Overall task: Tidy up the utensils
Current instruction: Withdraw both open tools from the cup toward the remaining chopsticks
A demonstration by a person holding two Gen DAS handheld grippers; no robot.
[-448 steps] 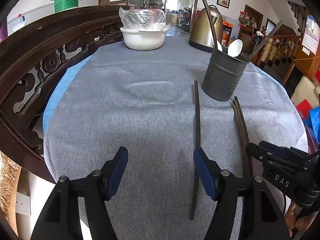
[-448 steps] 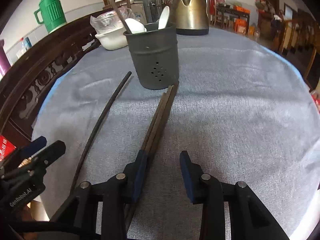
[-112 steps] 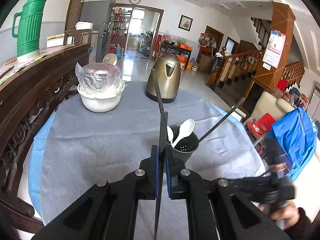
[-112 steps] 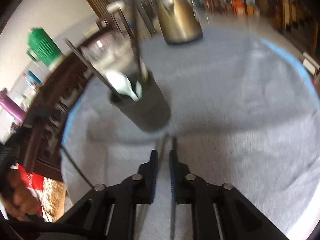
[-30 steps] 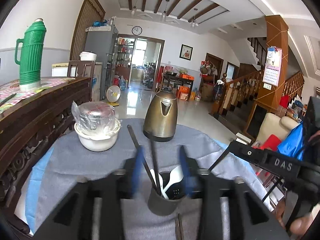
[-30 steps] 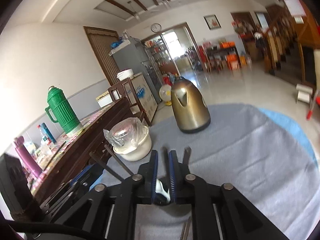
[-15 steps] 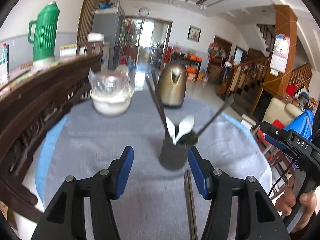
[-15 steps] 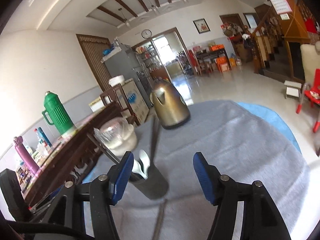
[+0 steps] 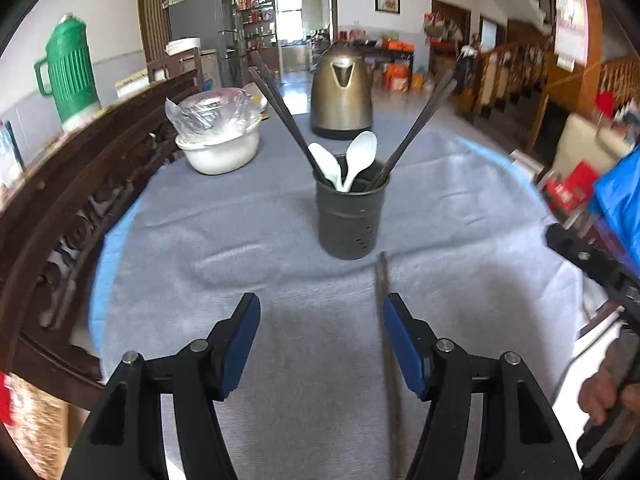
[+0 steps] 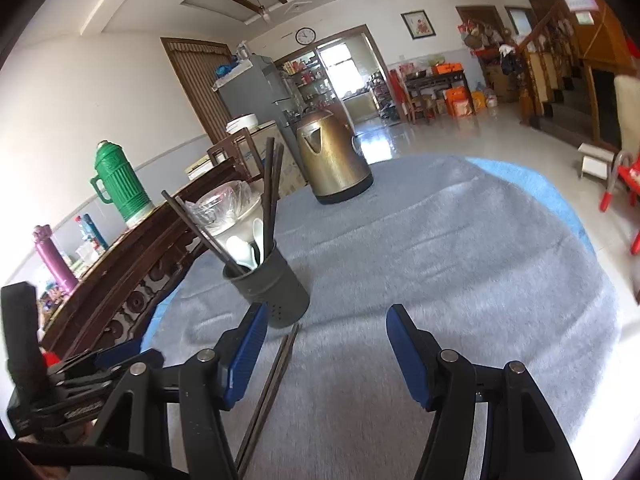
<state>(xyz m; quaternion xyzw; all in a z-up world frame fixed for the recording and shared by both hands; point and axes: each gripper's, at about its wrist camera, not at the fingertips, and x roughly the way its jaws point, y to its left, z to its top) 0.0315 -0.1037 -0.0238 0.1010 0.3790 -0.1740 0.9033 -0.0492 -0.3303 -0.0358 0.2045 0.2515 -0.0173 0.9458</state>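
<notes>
A dark grey utensil holder stands on the grey tablecloth with two white spoons and several dark chopsticks leaning out of it. A loose pair of chopsticks lies on the cloth in front of it. My left gripper hovers low over the cloth, its jaws opening, with nothing pressed between them; the loose pair runs along its right finger. My right gripper is open and empty, with the loose chopsticks beside its left finger and the holder just ahead.
A brass kettle and a white bowl holding a plastic-wrapped dish stand at the back of the table. A carved dark wood rail borders the left side, with a green thermos beyond it. A hand is at the right edge.
Both grippers have sunk from above the holder toward the cloth. The right jaws, shut on a chopstick over the holder a second ago, now stand open. The left jaws have widened.
</notes>
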